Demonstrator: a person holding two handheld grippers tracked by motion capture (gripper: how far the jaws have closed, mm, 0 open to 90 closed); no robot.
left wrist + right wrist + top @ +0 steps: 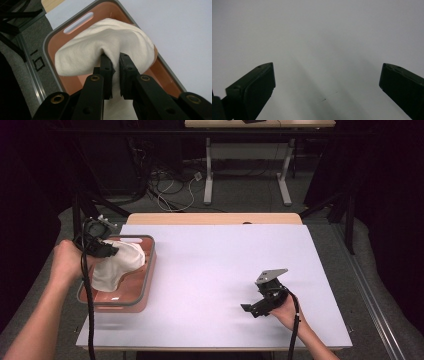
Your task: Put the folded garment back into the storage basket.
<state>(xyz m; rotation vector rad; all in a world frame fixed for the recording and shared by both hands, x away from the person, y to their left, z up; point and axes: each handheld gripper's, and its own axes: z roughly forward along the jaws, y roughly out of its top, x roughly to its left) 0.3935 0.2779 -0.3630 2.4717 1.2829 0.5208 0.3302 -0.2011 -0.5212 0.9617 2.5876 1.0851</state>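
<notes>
A fold of the white cloth (105,45) sits pinched between the left gripper (115,60) jaws, bunched and soft, draped over the orange tray (51,45). The right gripper (327,80) rests wide open, holding nothing, over the white table (225,265).

We see a plain white cloth (105,47), no print, slightly cream in the left gripper view. It sits in a salmon-orange tray (142,292) with a grey rim. Left gripper (115,65) is matte black, with brass-coloured rivets on its arms. Right gripper (250,309) is black too, with a light grey plate on top; both cables black. We read the table (225,270) top as pale lilac-white, unpatterned, with a light wood strip along the far edge. Floor (240,195) is grey carpet. Far desk has white legs and a light wood top; surround is black.
</notes>
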